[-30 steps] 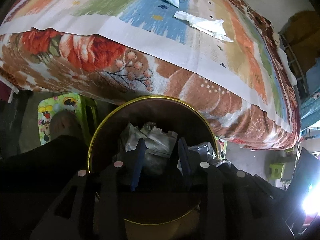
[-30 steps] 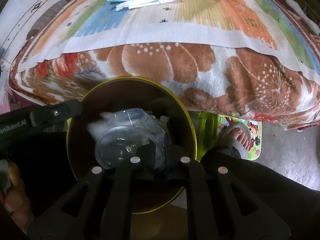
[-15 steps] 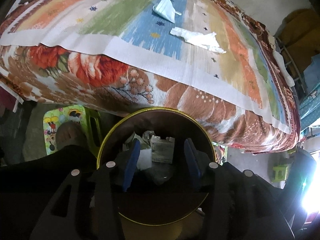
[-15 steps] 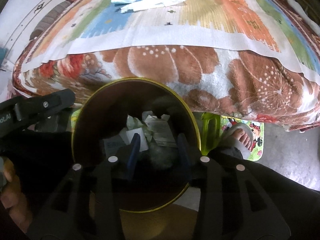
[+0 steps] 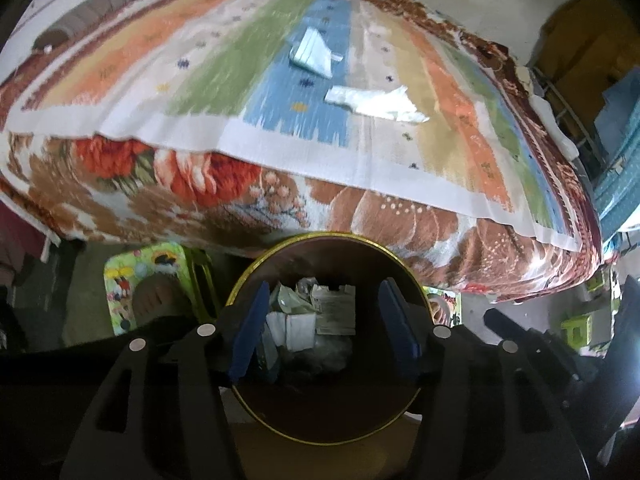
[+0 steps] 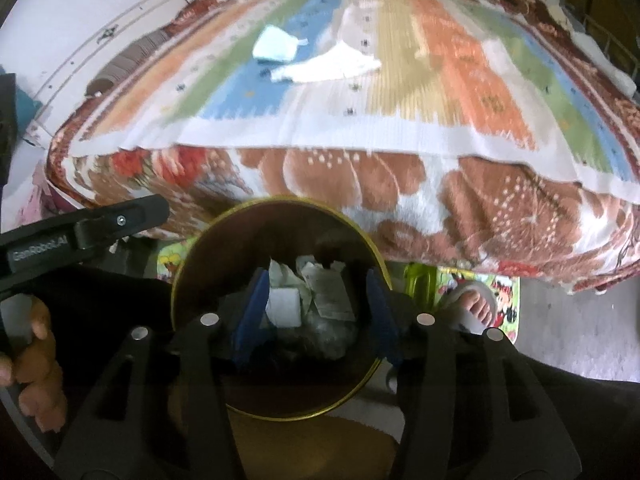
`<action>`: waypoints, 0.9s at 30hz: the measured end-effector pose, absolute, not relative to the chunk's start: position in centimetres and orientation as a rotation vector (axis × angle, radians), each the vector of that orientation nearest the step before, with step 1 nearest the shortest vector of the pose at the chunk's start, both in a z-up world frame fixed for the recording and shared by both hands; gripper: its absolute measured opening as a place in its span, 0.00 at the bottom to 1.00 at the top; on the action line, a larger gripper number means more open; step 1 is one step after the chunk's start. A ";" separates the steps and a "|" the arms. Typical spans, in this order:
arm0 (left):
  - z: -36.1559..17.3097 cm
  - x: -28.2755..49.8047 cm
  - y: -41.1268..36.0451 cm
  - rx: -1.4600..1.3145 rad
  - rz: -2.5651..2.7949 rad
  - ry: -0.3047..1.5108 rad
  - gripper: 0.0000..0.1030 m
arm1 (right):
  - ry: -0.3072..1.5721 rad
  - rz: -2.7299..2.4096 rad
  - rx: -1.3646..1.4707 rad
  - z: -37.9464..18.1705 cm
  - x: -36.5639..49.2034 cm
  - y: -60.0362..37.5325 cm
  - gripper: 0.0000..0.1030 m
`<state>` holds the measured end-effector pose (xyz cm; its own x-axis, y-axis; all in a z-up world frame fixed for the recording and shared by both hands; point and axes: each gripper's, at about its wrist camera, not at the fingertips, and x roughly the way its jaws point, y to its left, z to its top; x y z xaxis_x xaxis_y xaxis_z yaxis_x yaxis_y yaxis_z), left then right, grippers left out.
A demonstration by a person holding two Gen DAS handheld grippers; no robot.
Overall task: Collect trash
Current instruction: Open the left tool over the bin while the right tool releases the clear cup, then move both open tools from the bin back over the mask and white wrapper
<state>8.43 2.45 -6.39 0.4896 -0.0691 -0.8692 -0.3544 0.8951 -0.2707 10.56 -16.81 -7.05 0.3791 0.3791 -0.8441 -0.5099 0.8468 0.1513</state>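
Observation:
A round dark bin with a gold rim (image 5: 248,276) (image 6: 372,248) stands below the bed's edge, holding crumpled paper and plastic trash (image 5: 320,316) (image 6: 316,300). My left gripper (image 5: 324,328) hangs over the bin, its blue-padded jaws opening with nothing between them. My right gripper (image 6: 314,320) hangs over the same bin, jaws also opening and empty. On the striped bedcover lie a pale blue folded piece (image 5: 312,52) (image 6: 276,48) and a white crumpled tissue (image 5: 376,104) (image 6: 328,68), both beyond the two grippers.
The bed (image 5: 360,208) (image 6: 360,184) with a floral blanket fills the upper half of both views. A green cartoon-print stool (image 5: 136,280) (image 6: 484,288) with a person's foot (image 6: 476,304) flanks the bin. The left gripper's body (image 6: 80,232) and a hand (image 6: 36,360) show at left.
Both grippers rose away from the bin and opened their jaws wider. The clear plastic cup seen at the right gripper a second ago is gone from its jaws and the trash lies in the bin.

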 end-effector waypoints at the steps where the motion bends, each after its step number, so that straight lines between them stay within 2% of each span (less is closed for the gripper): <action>1: -6.0 8.3 2.4 -0.437 0.179 1.044 0.59 | 1.024 0.567 -0.149 -6.7 10.4 -16.9 0.51; 3: -5.2 7.9 2.2 -0.403 0.174 1.017 0.61 | 1.001 0.565 -0.146 -6.2 10.3 -17.1 0.55; 6: -3.9 7.5 1.9 -0.314 0.201 0.973 0.68 | 0.952 0.577 -0.132 -5.2 10.2 -17.3 0.55; 12: -2.2 8.2 2.6 -0.287 0.199 0.925 0.71 | 0.856 0.597 -0.141 -3.3 10.5 -17.0 0.62; 14: -1.8 8.6 2.9 -0.293 0.190 0.913 0.75 | 0.836 0.599 -0.139 -2.8 10.8 -16.9 0.65; 16: -1.7 8.9 3.3 -0.342 0.155 0.911 0.85 | 0.820 0.607 -0.128 -2.3 11.2 -16.8 0.71; 20: -1.3 9.8 3.7 -0.367 0.142 0.909 0.93 | 0.803 0.621 -0.111 -1.6 12.1 -16.5 0.80; 24: -0.7 11.0 4.0 -0.331 0.160 0.905 0.94 | 0.801 0.642 -0.107 -1.1 12.9 -16.0 0.91; 27: -0.1 12.6 5.1 -0.313 0.180 0.900 0.94 | 0.810 0.651 -0.116 -1.0 13.7 -15.3 0.91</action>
